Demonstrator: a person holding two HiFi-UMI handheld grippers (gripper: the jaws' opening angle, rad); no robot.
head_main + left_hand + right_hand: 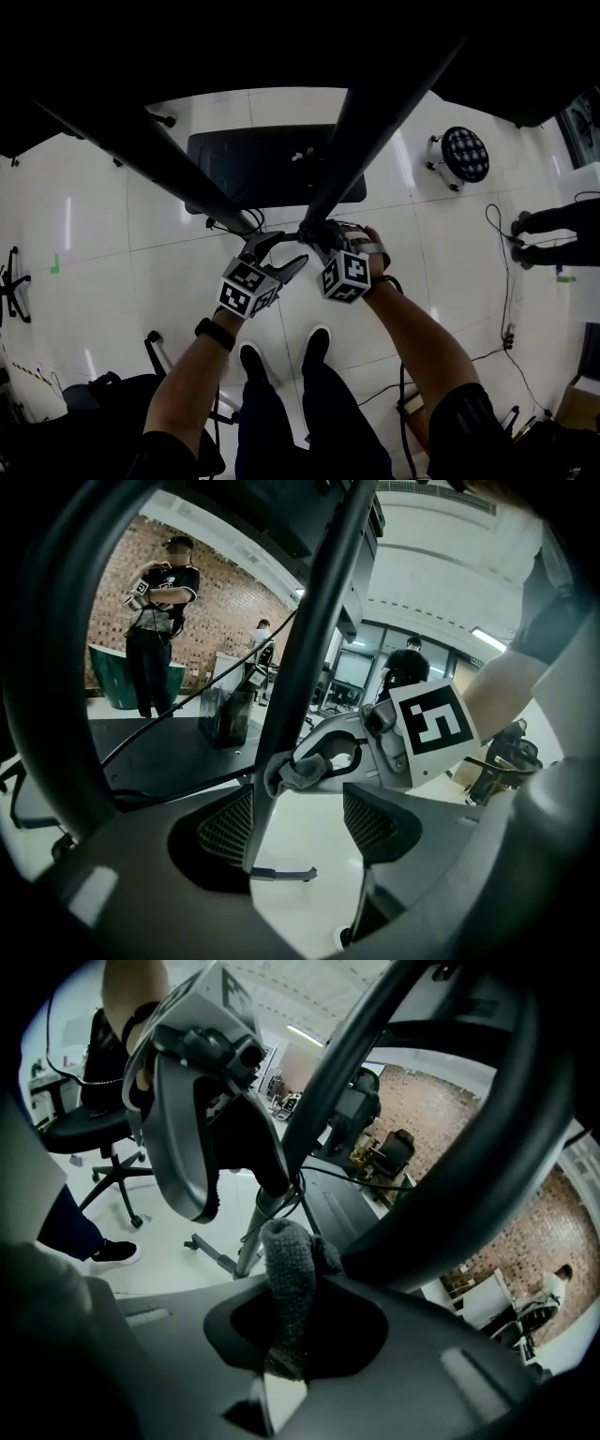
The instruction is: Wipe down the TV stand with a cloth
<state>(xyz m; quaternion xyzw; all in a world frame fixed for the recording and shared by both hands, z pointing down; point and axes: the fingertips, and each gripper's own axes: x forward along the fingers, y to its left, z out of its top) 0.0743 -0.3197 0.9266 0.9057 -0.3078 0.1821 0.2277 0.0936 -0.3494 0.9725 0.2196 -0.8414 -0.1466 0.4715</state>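
Observation:
The black TV stand rises from a flat base (234, 164) on the white floor, and its two thick struts (375, 112) spread toward me. My right gripper (321, 236) is shut on a grey cloth (286, 1283), which lies against the right strut (422, 1213) near where the struts meet. The cloth (305, 772) also shows in the left gripper view, bunched at a thin pole (300, 658). My left gripper (300, 829) is open just left of the right one; the thin pole crosses in front of its left finger (225, 827) and no pad presses on it.
A round stool (464, 155) stands at the right of the base, and cables (497, 234) trail over the floor. An office chair (94, 1138) is behind me. People stand by a brick wall (155, 611). My feet (281, 352) are close below the grippers.

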